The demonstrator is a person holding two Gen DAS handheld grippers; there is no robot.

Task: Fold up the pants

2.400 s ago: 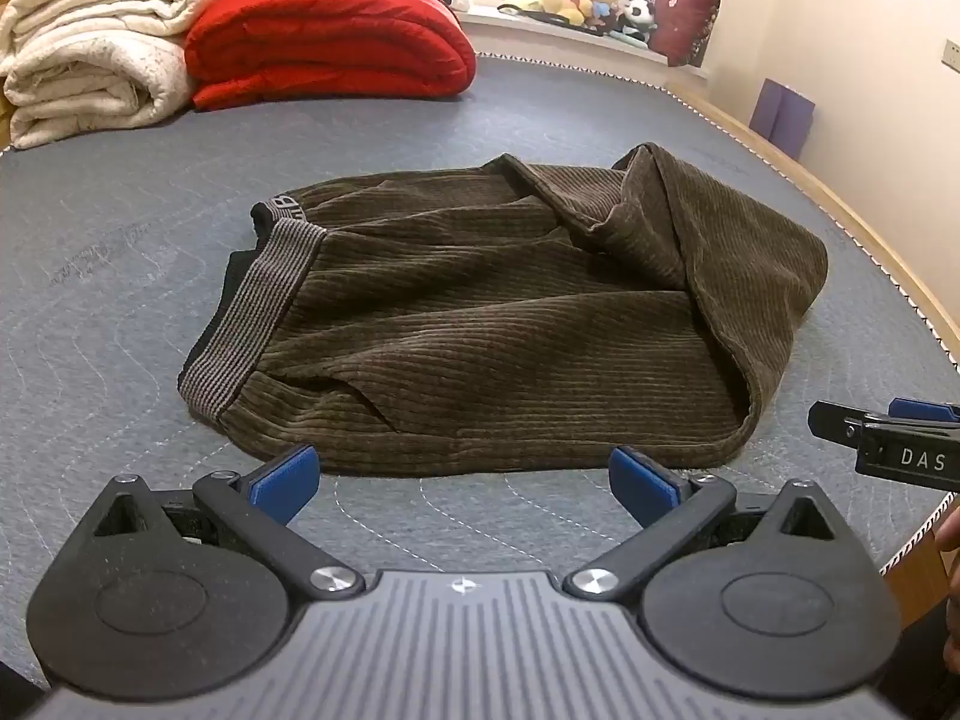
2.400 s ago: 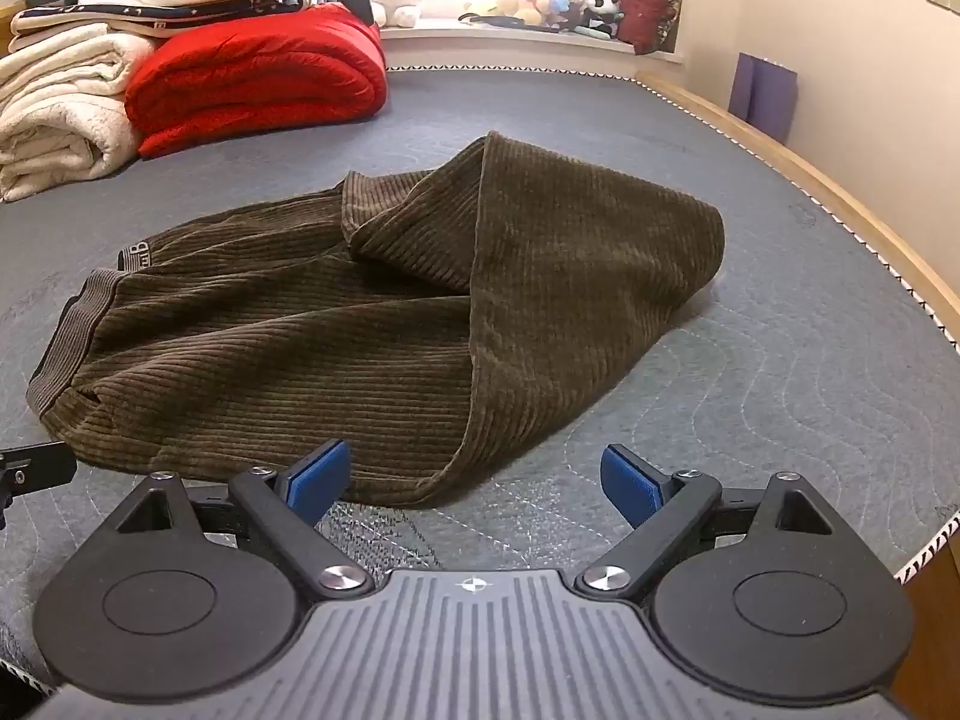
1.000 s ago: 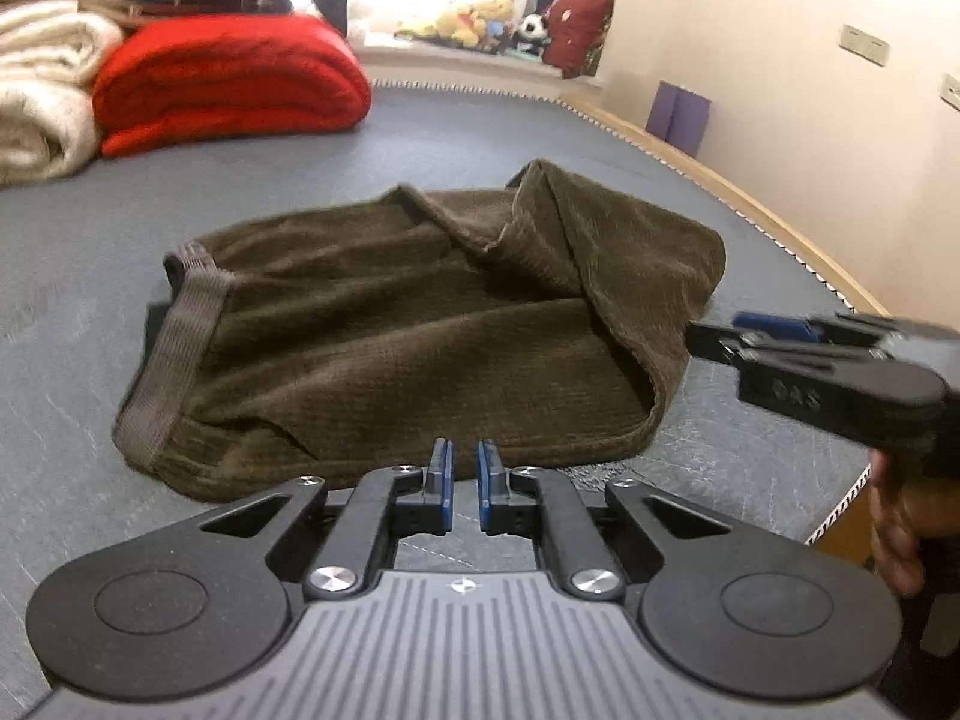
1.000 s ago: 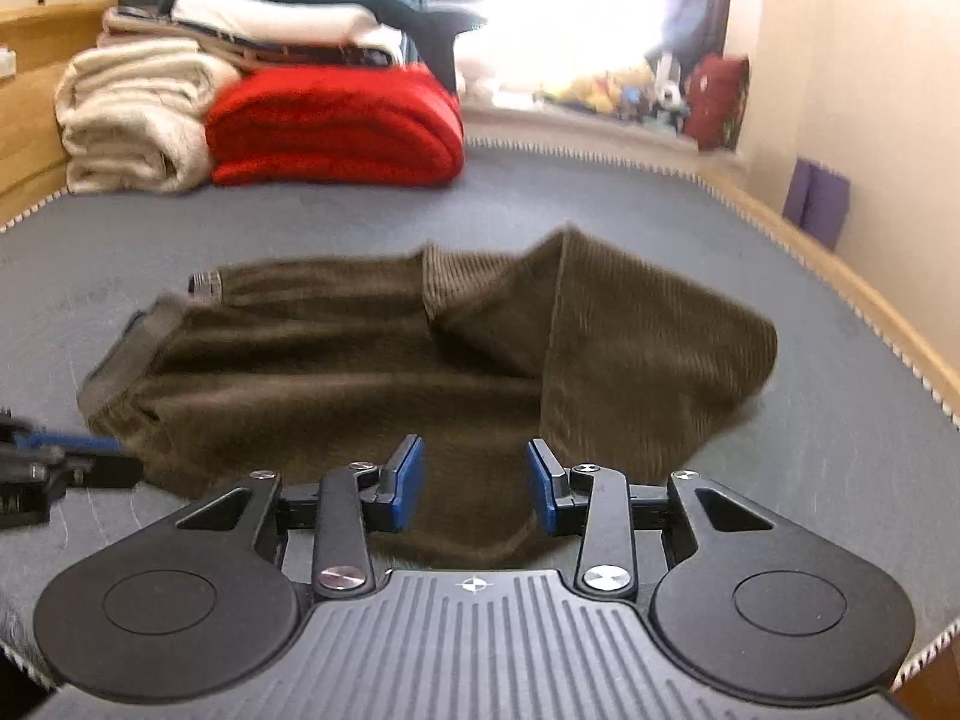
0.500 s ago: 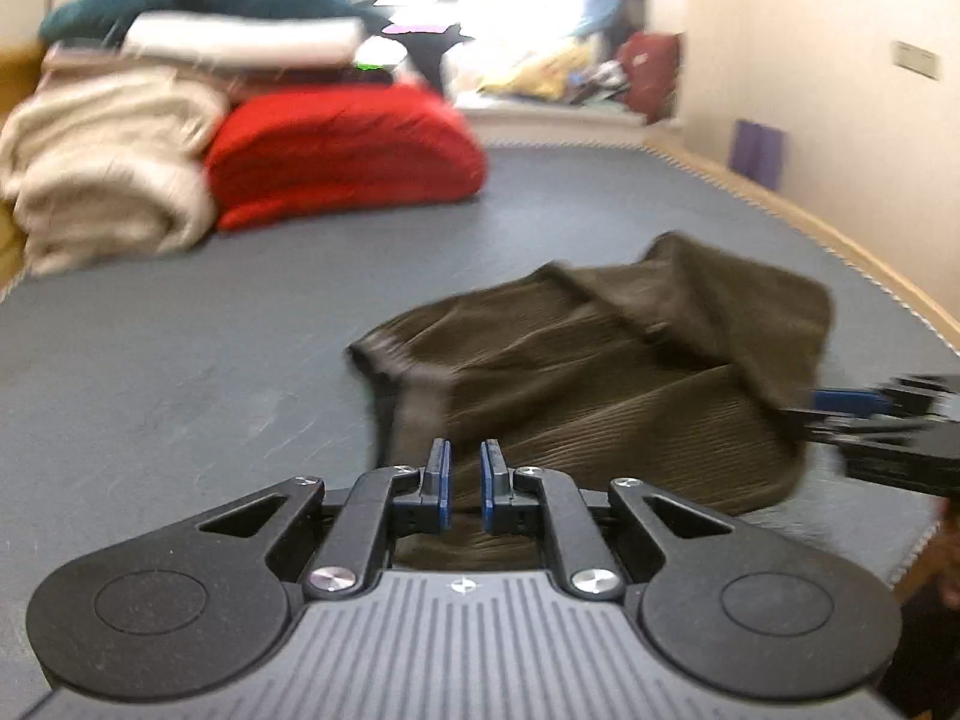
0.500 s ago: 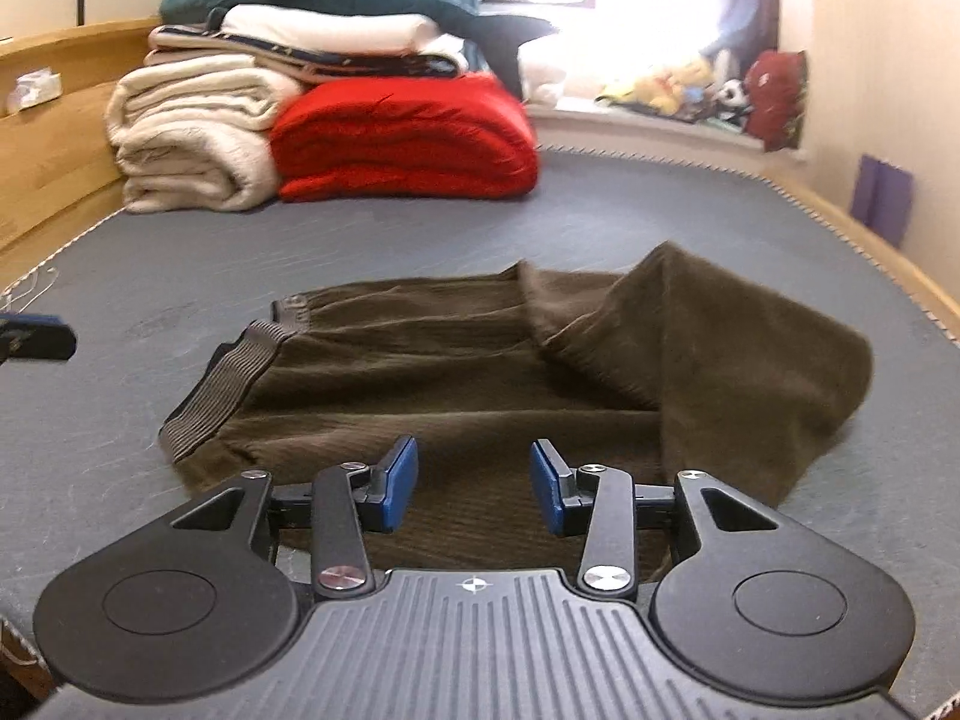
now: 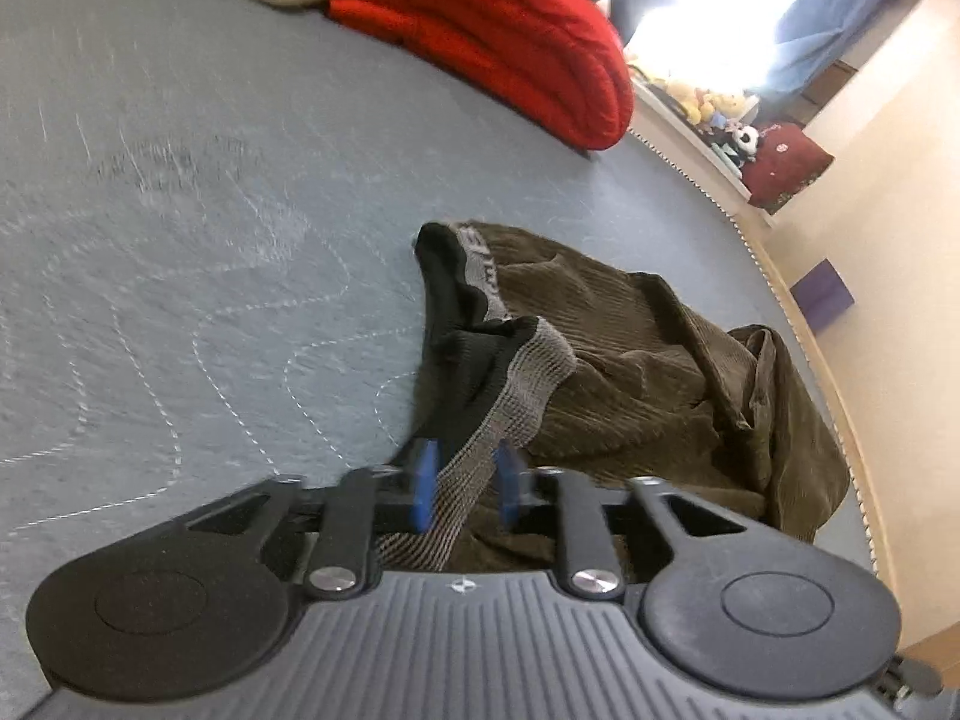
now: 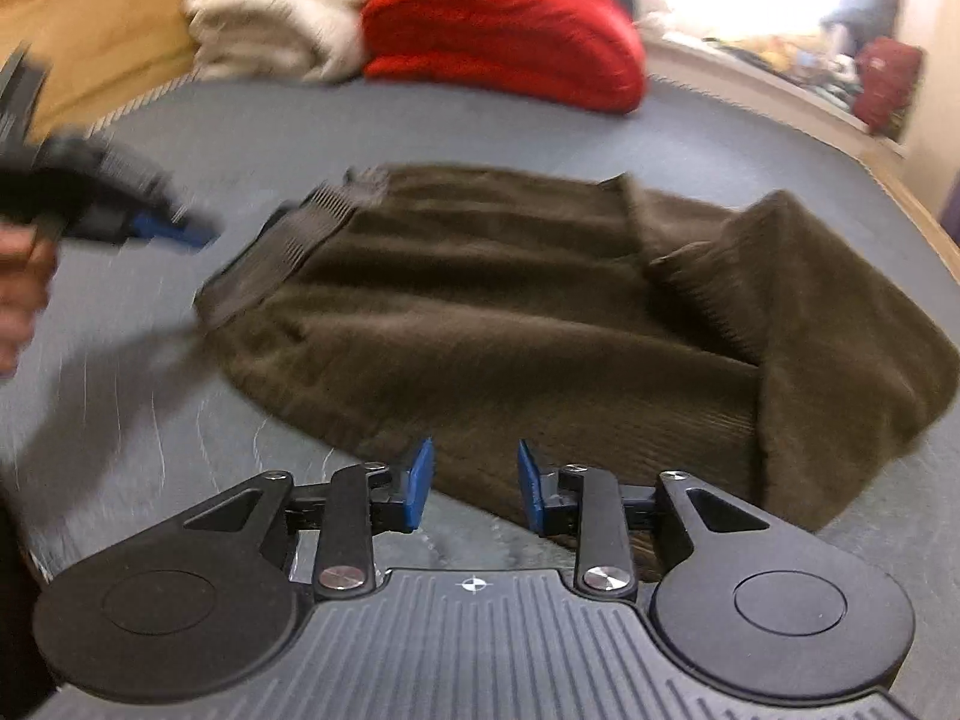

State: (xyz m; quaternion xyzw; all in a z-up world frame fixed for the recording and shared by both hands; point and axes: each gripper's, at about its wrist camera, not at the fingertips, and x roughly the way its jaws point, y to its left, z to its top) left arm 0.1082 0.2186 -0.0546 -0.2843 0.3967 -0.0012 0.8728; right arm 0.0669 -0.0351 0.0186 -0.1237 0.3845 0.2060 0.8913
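Note:
Dark brown corduroy pants (image 8: 540,312) lie folded on the grey quilted mat (image 8: 540,120), legs doubled over at the right. In the left wrist view the grey ribbed waistband (image 7: 516,384) runs between the blue pads of my left gripper (image 7: 462,483), which is partly open around it at the pants' (image 7: 648,360) left end. My left gripper also shows blurred at the left of the right wrist view (image 8: 162,231). My right gripper (image 8: 474,483) is partly open and empty, just at the pants' near edge.
A red folded blanket (image 8: 504,36) and cream blankets (image 8: 270,6) are stacked at the mat's far side. A wooden edge (image 7: 840,384) borders the mat on the right, with a wall beyond. Plush toys (image 7: 714,108) sit on a far ledge.
My left gripper has swung to the pants' left end, opened slightly and now straddles the waistband. My right gripper has moved closer to the near edge, still partly open.

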